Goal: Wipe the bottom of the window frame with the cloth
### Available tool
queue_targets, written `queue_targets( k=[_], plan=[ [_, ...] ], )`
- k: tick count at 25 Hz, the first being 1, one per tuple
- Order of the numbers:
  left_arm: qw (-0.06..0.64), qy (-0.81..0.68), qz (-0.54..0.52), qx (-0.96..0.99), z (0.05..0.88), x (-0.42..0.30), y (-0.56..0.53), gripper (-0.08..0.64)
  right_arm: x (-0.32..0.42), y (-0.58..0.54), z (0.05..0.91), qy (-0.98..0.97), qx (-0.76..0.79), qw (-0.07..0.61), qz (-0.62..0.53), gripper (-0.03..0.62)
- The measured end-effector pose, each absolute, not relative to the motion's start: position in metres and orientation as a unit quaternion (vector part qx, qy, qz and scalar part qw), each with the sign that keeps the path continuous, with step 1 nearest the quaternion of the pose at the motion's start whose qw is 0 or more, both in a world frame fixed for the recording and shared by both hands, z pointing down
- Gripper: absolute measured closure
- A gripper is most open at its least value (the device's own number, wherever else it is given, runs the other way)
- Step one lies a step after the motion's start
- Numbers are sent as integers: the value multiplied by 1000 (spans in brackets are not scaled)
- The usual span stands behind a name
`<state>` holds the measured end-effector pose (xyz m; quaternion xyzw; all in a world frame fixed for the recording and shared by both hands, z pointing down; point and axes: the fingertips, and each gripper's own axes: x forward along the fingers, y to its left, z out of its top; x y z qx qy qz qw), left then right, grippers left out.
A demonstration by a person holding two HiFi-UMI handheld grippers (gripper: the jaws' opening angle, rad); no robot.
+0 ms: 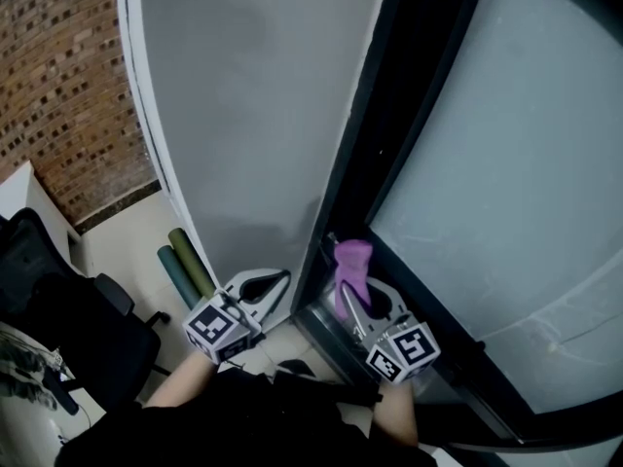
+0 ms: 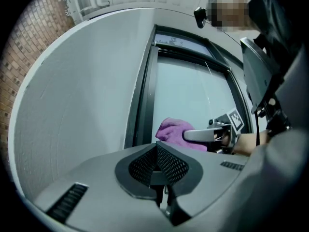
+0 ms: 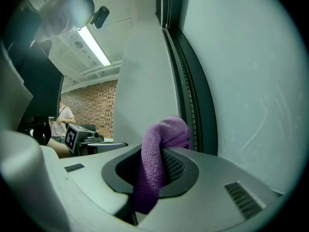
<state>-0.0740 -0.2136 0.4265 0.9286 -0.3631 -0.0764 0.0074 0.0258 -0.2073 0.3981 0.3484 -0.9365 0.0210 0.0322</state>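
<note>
we held the right gripper (image 1: 347, 298) at the lower centre of the head view, its jaws clamped on a purple cloth (image 1: 352, 264) that stuck up past their tips. in the right gripper view the cloth ran down between the two jaws and bunched over the tips, with the dark window frame (image 1: 409, 115) rising straight behind it. the cloth sat at the corner where the upright of the frame met its bottom rail (image 1: 487, 373), which slanted toward the lower right of the head view. we could not tell whether cloth and rail touched. the frosted pane (image 1: 526, 163) filled the right half of that view.

our left gripper (image 1: 277, 282) hung just left of the right one, in front of the white wall panel (image 1: 243, 115). in the left gripper view its jaws met with nothing between them, and the cloth and the right gripper showed beyond them, right of centre.

a brick wall (image 1: 54, 86) filled the upper left of the head view. a black office chair (image 1: 68, 319) stood at the lower left, and two rolled green mats (image 1: 185, 261) leaned beside the panel.
</note>
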Motion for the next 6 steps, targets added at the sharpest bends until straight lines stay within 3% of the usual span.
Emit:
queue_targets(
  k=[6],
  plan=[
    [-3,-364,-86,927,416,-77,-204,557,25,-198,404,-936,349,43,20,517]
  ],
)
